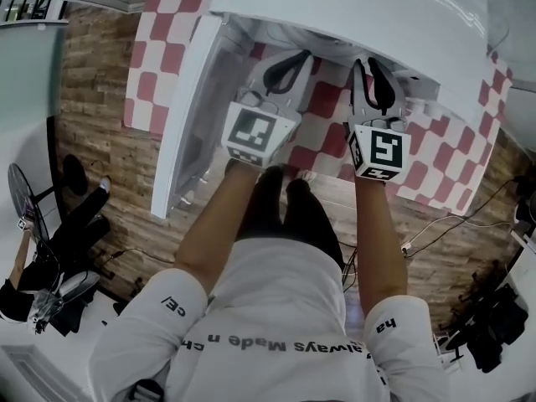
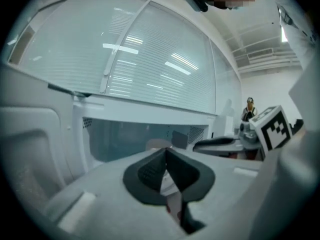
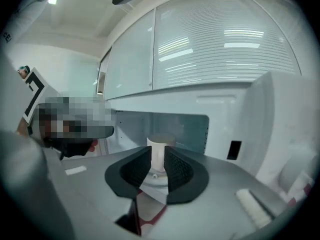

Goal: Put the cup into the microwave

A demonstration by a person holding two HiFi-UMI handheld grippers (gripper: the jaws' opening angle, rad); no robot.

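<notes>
Currently listed: microwave (image 1: 335, 7), door (image 1: 188, 115) swung open at left, on a red-and-white checked cloth (image 1: 167, 40). Cup (image 3: 160, 146): white, upright inside the cavity, beyond the right gripper (image 3: 156, 159). That gripper's jaws stand slightly apart, holding nothing. Left gripper (image 2: 165, 154): jaws meeting at the tips, empty.

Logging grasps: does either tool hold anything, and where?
Nothing held. The cup stands free beyond the parted jaws of the right tool; the left tool is shut, empty.
</notes>
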